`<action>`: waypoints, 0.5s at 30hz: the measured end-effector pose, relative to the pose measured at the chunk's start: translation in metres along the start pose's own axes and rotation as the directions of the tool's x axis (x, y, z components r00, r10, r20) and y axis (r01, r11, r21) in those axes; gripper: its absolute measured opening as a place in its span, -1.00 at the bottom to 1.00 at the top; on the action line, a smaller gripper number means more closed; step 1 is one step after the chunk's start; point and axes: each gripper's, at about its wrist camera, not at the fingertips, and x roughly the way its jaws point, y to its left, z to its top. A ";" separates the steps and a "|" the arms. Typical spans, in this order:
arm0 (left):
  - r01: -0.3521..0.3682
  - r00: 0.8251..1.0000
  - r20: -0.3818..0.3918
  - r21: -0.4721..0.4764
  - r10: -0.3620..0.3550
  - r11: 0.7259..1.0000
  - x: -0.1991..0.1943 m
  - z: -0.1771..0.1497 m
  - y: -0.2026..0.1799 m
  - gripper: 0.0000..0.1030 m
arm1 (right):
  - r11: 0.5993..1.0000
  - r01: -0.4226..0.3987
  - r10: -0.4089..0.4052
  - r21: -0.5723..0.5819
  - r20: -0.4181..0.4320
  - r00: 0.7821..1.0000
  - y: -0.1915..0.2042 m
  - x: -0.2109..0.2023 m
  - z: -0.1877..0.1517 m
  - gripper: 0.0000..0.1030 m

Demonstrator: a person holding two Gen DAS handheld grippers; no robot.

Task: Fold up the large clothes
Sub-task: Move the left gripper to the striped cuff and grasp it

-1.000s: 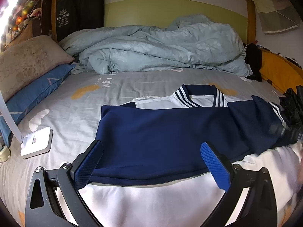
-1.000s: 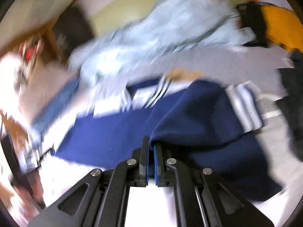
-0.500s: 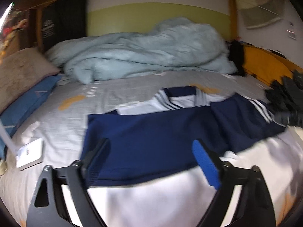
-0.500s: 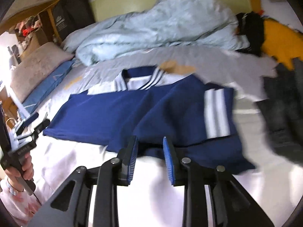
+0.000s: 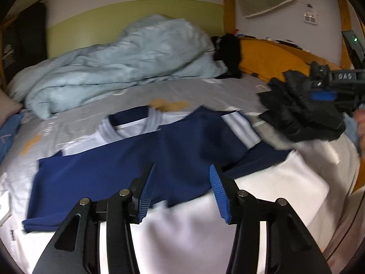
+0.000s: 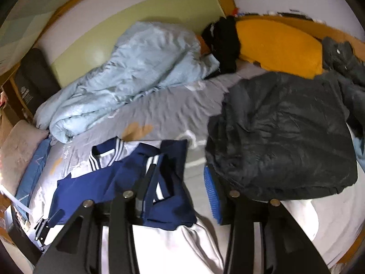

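The right gripper (image 6: 180, 182) had just let go of the navy sleeve (image 6: 164, 173), its jaws opening to a medium gap w/ nothing between them, so the sleeve lay folded in across the navy-and-white top (image 5: 127, 171) spread on the bed (image 5: 205, 91); that fold looked done. The left gripper (image 5: 181, 191), angled down above the top's near hem, had been narrowing from wide to about half open, empty, prob. heading for the next grab. A black jacket (image 6: 285, 137) lay beside the top.
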 end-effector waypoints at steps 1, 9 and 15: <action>0.024 1.000 -0.006 0.004 -0.024 1.000 0.007 0.006 -0.012 -0.08 | 1.000 -0.006 0.006 0.014 -0.008 1.000 -0.003 0.000 0.000 -0.23; 0.136 0.974 -0.193 0.070 -0.120 0.988 0.087 0.037 -0.082 -0.04 | 0.996 -0.036 0.037 0.085 -0.018 0.999 -0.029 -0.011 0.007 -0.13; 0.084 0.969 -0.243 0.117 -0.053 0.990 0.124 0.039 -0.103 0.19 | 0.991 -0.047 0.052 0.128 -0.035 0.998 -0.041 -0.009 0.010 -0.11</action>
